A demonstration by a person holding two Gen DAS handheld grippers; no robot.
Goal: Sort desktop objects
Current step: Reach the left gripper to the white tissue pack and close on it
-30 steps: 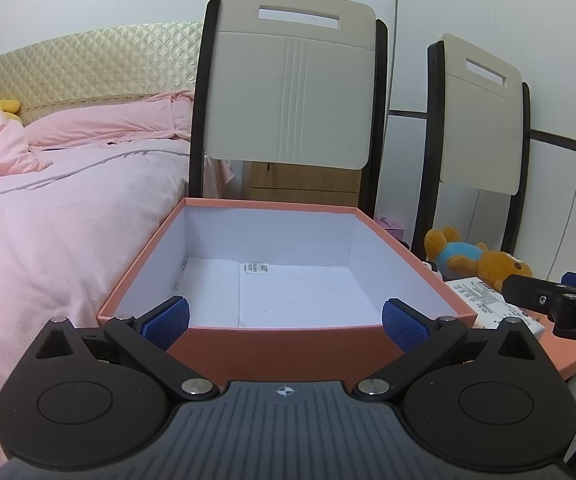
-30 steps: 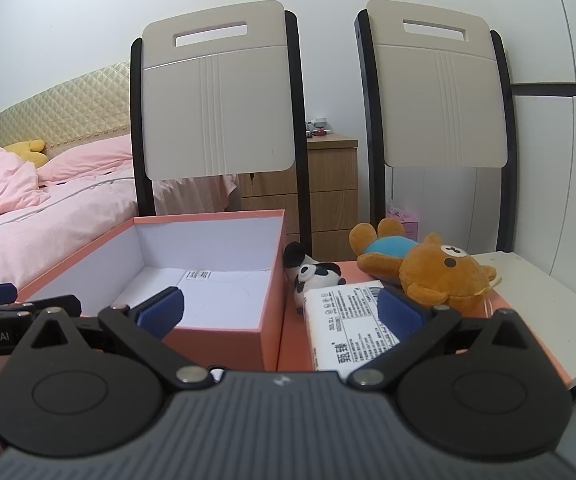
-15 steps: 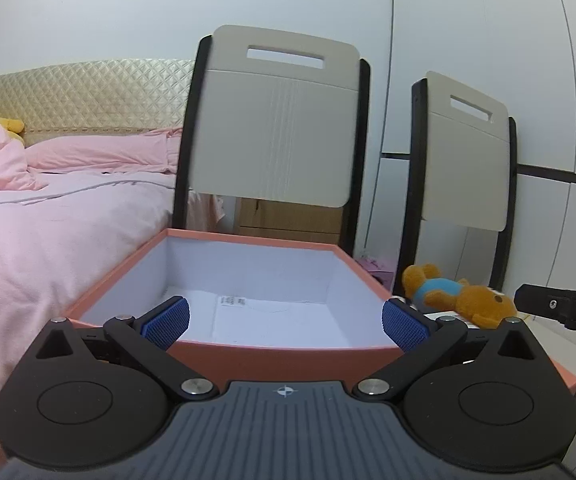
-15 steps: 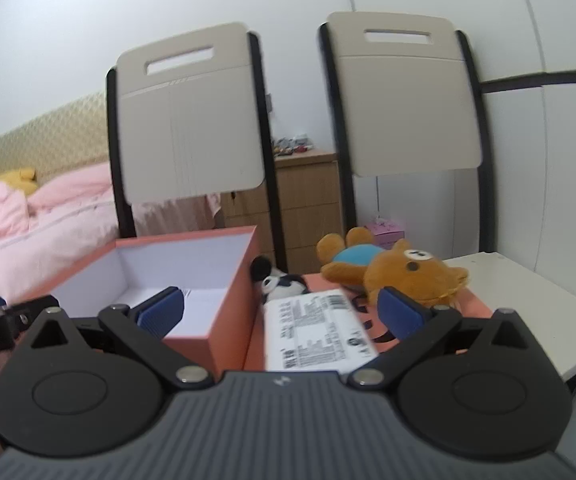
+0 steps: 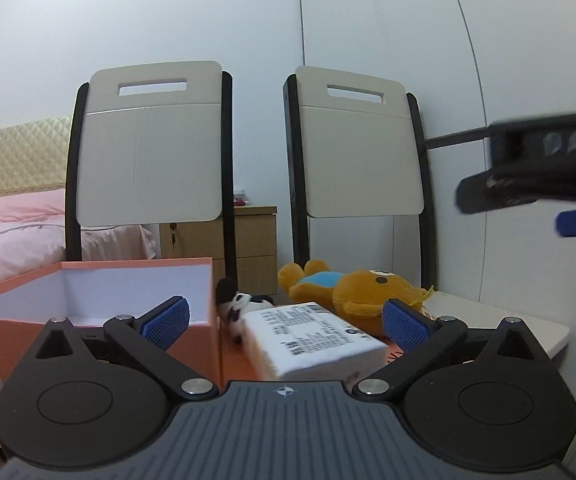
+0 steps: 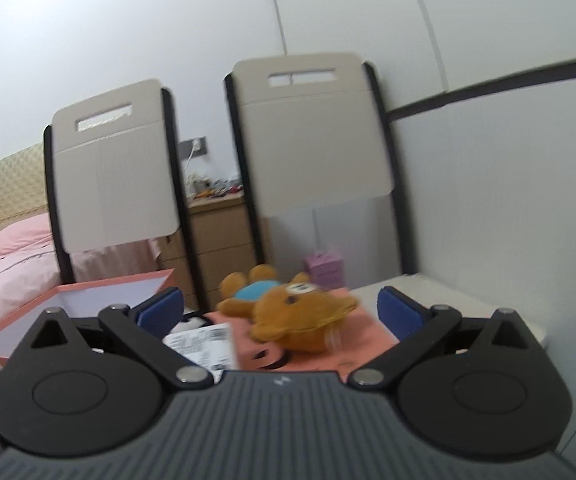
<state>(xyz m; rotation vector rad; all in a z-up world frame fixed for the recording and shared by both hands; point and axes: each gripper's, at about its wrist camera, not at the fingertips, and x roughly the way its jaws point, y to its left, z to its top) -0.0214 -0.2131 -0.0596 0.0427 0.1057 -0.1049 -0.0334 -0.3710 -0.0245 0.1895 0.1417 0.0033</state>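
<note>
While both your left gripper (image 5: 283, 318) and right gripper (image 6: 280, 308) hang spread and empty, a hasty reach risks knocking the bear (image 6: 300, 316) off the desk.

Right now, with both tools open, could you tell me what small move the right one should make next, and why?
Probably ease the right tool forward and down over the bear: it lies loose between the open jaws, beside the empty box.
</note>
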